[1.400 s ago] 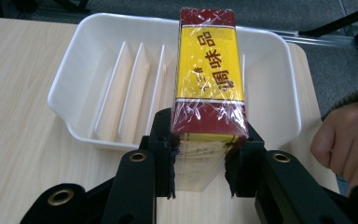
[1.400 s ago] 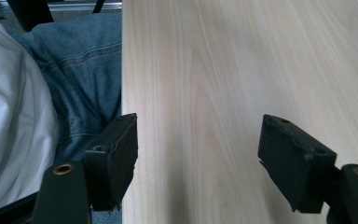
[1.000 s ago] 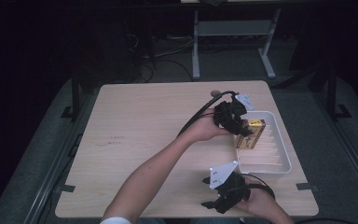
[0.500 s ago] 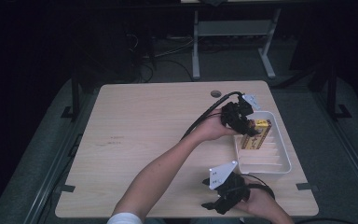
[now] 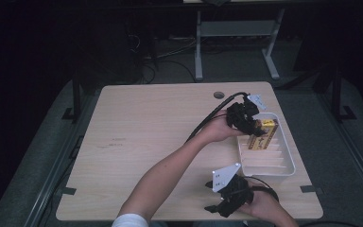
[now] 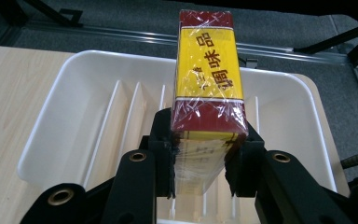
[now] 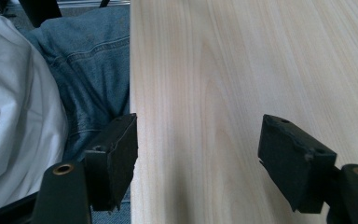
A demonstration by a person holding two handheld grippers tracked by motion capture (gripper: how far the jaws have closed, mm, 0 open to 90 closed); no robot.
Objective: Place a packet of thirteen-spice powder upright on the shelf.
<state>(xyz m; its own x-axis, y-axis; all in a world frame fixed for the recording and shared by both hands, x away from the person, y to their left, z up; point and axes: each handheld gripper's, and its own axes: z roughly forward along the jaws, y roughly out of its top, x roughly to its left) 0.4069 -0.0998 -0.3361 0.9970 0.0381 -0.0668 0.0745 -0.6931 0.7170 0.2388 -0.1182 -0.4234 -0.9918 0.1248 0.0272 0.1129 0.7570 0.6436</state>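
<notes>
Carried slightly farther over the white ribbed plastic tray [image 5: 288,166], the red-and-yellow wrapped box [image 6: 208,84] remains clamped in the left tool [image 6: 206,161], unreleased; right tool [image 7: 198,154] idles released above the desk [image 5: 151,127].

A ribbed tray [image 5: 283,169] was placed on the counter [image 5: 146,137] near its right edge. A seasoning box [image 5: 263,134] was held over the tray's far end by the left tongs [image 5: 251,128]. The right tongs [image 5: 216,206] were kept at the counter's near edge, nearer than the tray.
</notes>
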